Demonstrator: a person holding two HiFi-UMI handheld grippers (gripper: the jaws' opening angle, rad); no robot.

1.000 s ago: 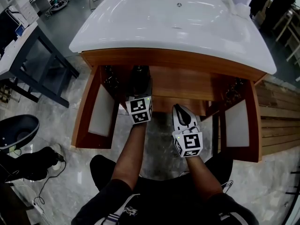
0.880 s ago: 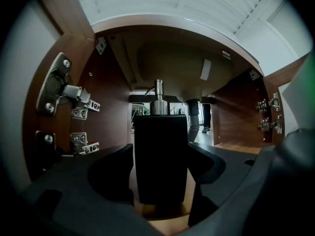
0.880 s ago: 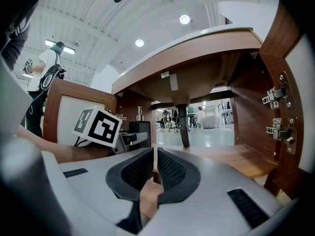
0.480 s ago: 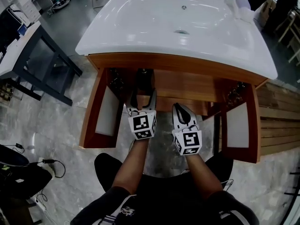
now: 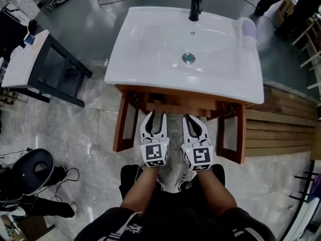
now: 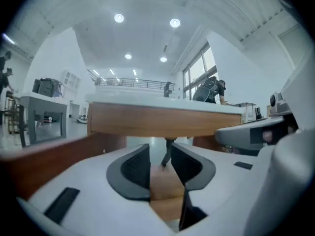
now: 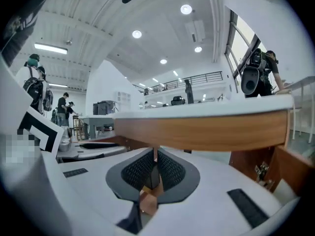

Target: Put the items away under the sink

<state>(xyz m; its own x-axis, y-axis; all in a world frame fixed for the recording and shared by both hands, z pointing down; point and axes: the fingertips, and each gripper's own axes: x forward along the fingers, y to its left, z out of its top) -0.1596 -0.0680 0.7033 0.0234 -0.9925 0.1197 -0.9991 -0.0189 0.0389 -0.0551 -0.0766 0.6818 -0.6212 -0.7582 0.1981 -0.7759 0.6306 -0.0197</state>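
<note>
the left gripper (image 5: 153, 115) has its jaws partway apart, having just been closing, with nothing between them. the right gripper (image 5: 193, 118), just beside it, is closed on nothing. both point at the wooden cabinet (image 5: 173, 97) under the white sink (image 5: 150, 44), its doors (image 5: 121, 127) swung out to either side. the basin's front edge hides whatever sits inside. a pale cup-like thing (image 5: 248, 31) lies at the sink's back right corner.

right gripper (image 5: 193, 118) | ahead: brown wooden vanity cabinet (image 5: 170, 95), its open doors on either side | atop cabinet: white rectangular ceramic sink basin (image 5: 150, 49) | basin's far edge: black metal faucet (image 5: 195, 4) | far left: white-topped dark-framed table (image 5: 22, 64) | right: pale wooden planks (image 5: 281, 129)
</note>
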